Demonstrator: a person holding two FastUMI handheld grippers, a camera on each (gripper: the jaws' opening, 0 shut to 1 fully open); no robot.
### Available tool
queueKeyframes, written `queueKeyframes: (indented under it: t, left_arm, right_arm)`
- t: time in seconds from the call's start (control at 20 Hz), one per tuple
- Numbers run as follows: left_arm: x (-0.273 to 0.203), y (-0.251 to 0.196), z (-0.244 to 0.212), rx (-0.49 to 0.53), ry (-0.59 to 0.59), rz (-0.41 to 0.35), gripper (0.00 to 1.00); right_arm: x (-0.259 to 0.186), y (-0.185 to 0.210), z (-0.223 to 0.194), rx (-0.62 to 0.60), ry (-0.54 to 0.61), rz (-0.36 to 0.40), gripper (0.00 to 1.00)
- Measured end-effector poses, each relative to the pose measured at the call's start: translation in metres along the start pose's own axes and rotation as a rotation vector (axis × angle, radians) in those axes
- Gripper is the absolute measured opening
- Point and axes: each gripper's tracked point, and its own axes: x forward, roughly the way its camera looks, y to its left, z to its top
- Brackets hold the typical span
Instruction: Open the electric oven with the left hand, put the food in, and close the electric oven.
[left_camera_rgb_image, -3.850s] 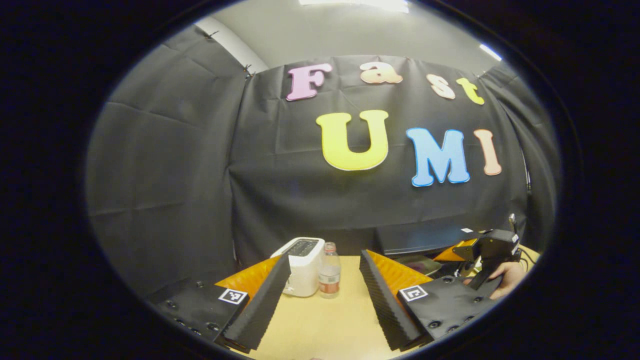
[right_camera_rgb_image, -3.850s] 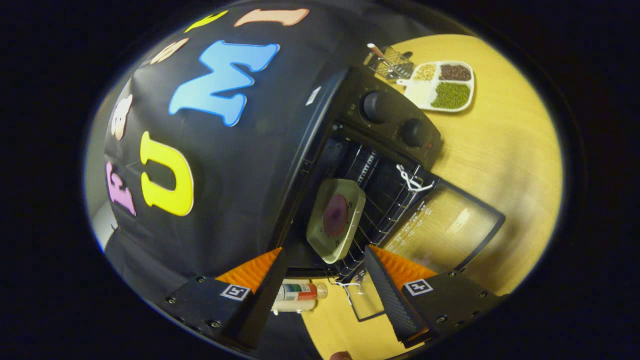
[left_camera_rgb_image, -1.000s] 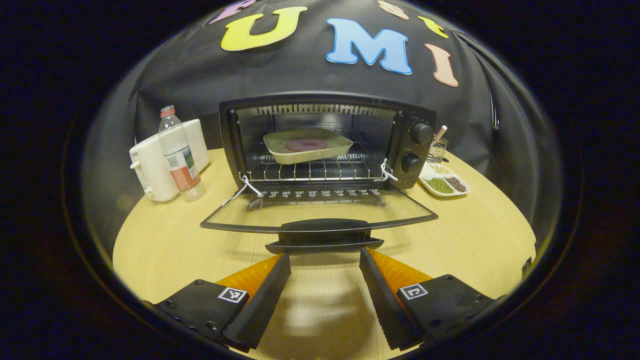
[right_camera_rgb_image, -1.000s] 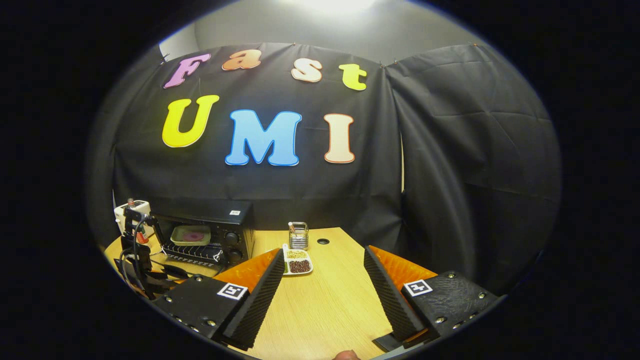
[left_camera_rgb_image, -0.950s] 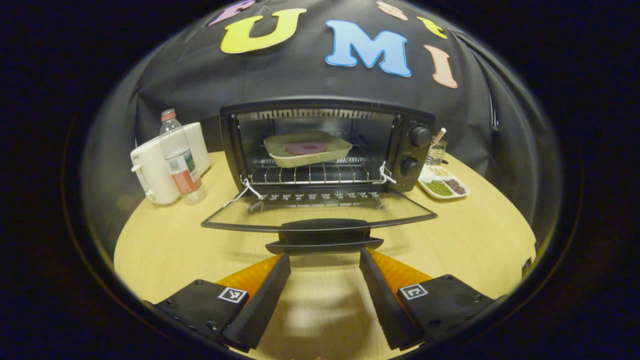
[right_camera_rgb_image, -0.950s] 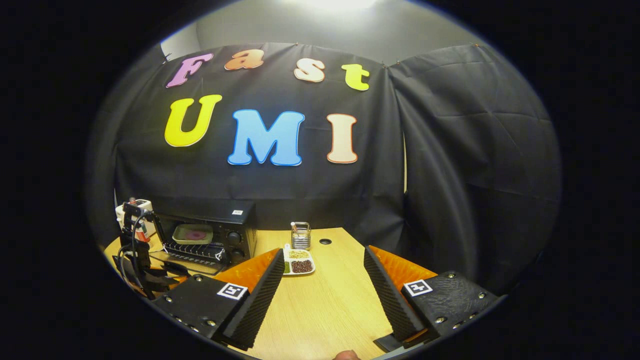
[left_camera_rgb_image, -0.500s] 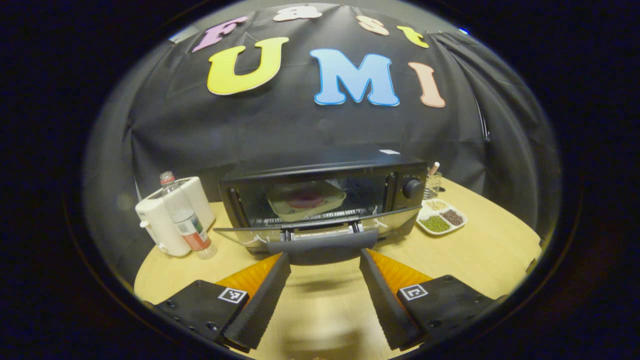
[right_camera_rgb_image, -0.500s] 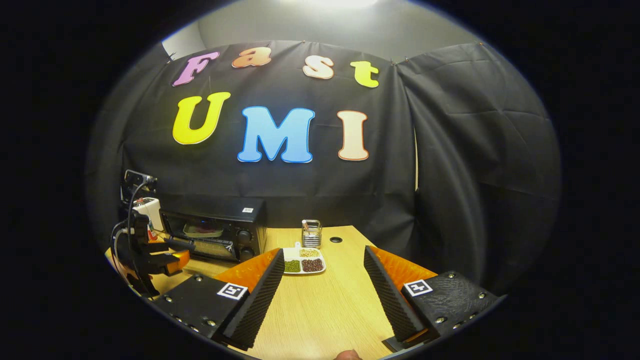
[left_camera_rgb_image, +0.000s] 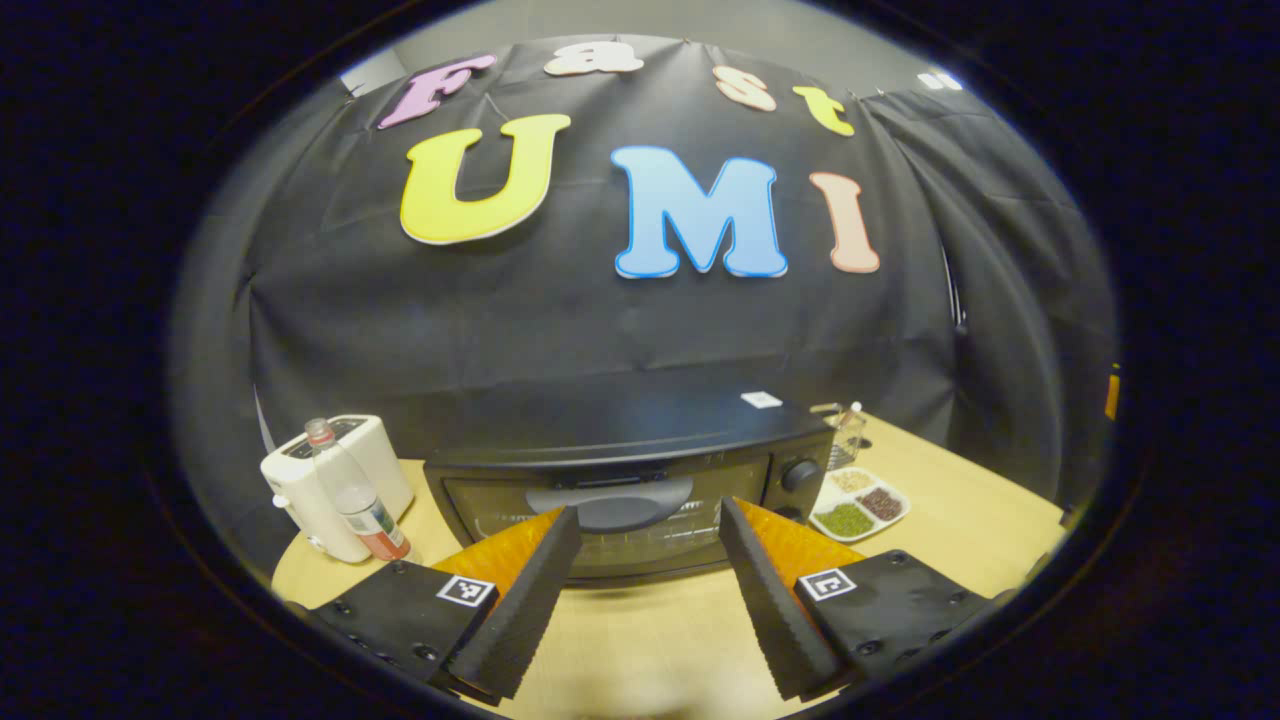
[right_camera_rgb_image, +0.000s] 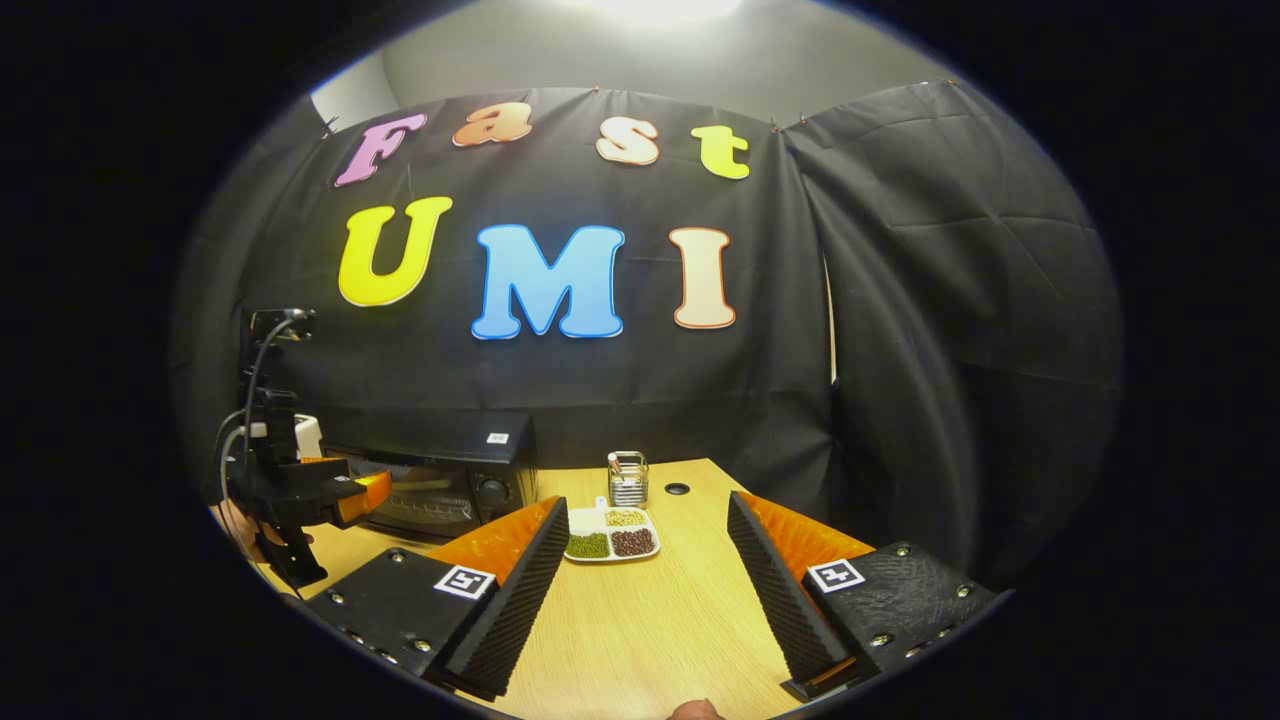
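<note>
1. Here the left gripper (left_camera_rgb_image: 640, 560) points level at the electric oven (left_camera_rgb_image: 625, 480), fingers spread wide, holding nothing, just before the oven's curved door handle (left_camera_rgb_image: 610, 503).
2. The oven is a black metal box with a shut glass door on the wooden table (right_camera_rgb_image: 640, 620).
3. The right gripper (right_camera_rgb_image: 640, 575), well right of the oven, gapes empty; ridged foam lines its fingers (right_camera_rgb_image: 770, 590).

At the bottom centre of the left gripper view, the left gripper (left_camera_rgb_image: 642, 560) points level ahead, its fingers spread wide with nothing between them. The right gripper (right_camera_rgb_image: 640, 580) sits likewise at the bottom centre of the right gripper view, fingers parted and empty, and the left gripper appears again at that view's lower left.
</note>
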Motion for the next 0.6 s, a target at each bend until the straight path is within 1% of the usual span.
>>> queueKeyframes:
  t: [0.15,0.25,0.3,0.4,0.45,0.5,0.6]
  left_arm:
    - [-0.036,-0.004,0.034,-0.011,-0.071,0.014,0.99]
    - [-0.068,-0.009,0.055,-0.038,-0.114,0.028,0.91]
    - [-0.084,-0.010,0.064,-0.046,-0.137,0.042,0.91]
    - [-0.116,-0.008,0.079,-0.034,-0.180,0.081,0.98]
    - [-0.131,-0.008,0.085,-0.022,-0.197,0.099,0.95]
    - [-0.147,-0.010,0.090,-0.011,-0.211,0.114,0.99]
    - [-0.176,-0.014,0.096,0.003,-0.230,0.142,0.99]
  right_arm:
    - [-0.003,-0.001,0.012,0.021,-0.030,0.030,0.98]
    - [-0.009,0.002,0.018,0.027,-0.047,0.082,0.98]
    - [-0.011,0.004,0.020,0.025,-0.053,0.110,0.98]
    - [-0.018,0.004,0.023,0.016,-0.063,0.155,0.98]
    - [-0.022,0.002,0.025,0.011,-0.071,0.174,0.98]
    - [-0.028,0.001,0.028,0.010,-0.084,0.194,0.98]
    - [-0.040,-0.001,0.034,0.010,-0.110,0.232,0.98]
